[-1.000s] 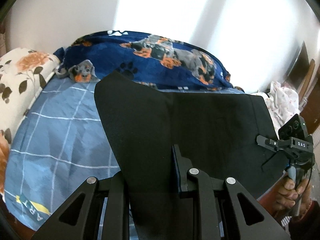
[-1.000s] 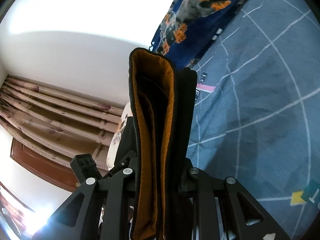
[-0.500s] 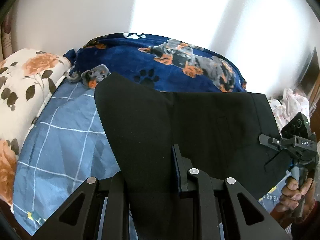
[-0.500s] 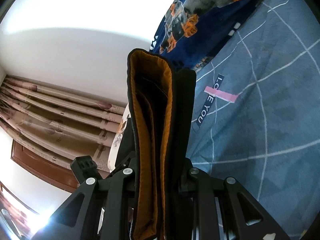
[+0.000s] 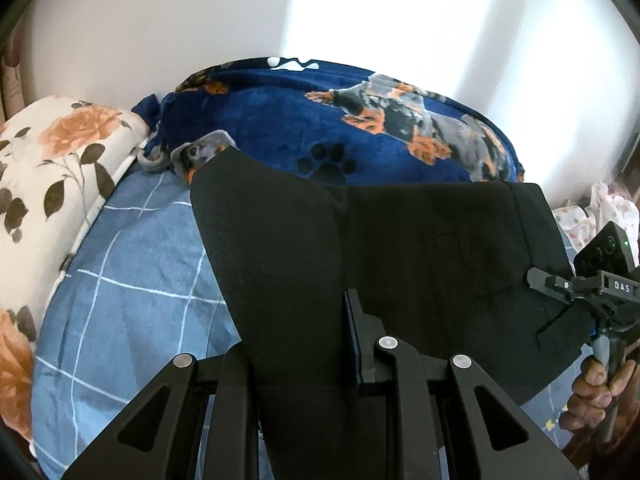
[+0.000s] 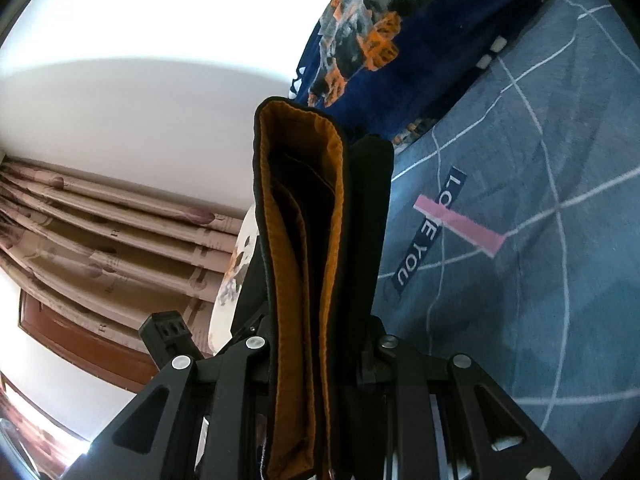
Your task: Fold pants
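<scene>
The black pants (image 5: 420, 248) hang stretched between my two grippers above the bed. My left gripper (image 5: 304, 360) is shut on one end of the pants; the cloth runs up between its fingers. My right gripper (image 6: 316, 360) is shut on the other end, where the orange-brown lining of the waistband (image 6: 288, 280) shows in folded layers. In the left wrist view the right gripper (image 5: 600, 292) holds the pants at the far right, with a hand under it.
The bed has a blue checked sheet (image 5: 132, 264) with a printed label (image 6: 424, 232). A dark blue dog-print blanket (image 5: 360, 128) lies bunched by the white wall. A floral pillow (image 5: 44, 184) is at the left. Curtains (image 6: 100, 240) hang behind.
Both grippers have carried the held pants further over the bed towards the blanket and wall. The grips are unchanged.
</scene>
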`<state>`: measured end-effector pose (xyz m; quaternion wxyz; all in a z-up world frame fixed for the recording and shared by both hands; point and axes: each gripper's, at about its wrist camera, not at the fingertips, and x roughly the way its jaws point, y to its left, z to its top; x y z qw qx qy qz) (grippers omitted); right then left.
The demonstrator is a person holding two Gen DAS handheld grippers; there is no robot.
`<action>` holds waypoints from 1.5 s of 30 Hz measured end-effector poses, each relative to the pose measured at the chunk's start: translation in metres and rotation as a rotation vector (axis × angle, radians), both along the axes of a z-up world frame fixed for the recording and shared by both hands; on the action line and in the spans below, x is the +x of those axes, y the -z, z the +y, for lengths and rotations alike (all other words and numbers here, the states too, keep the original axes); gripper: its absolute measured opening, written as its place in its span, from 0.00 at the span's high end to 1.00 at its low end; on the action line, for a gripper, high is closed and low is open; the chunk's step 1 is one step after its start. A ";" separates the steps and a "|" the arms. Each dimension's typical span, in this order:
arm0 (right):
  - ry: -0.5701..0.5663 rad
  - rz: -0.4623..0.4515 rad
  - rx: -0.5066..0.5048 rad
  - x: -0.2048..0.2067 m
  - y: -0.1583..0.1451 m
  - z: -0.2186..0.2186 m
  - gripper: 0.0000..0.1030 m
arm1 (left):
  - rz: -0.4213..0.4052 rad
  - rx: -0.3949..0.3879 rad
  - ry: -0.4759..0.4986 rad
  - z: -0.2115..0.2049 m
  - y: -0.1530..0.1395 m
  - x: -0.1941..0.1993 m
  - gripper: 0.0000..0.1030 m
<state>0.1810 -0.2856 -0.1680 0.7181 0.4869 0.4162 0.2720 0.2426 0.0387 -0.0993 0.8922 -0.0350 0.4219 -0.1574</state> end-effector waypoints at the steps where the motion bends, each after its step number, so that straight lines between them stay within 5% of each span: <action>1: -0.001 0.000 -0.002 0.005 0.001 0.001 0.79 | 0.001 0.002 -0.001 0.000 0.002 0.004 0.79; 45: -0.001 0.018 -0.033 0.085 0.041 0.003 0.79 | 0.048 0.067 -0.004 -0.012 0.052 0.098 0.79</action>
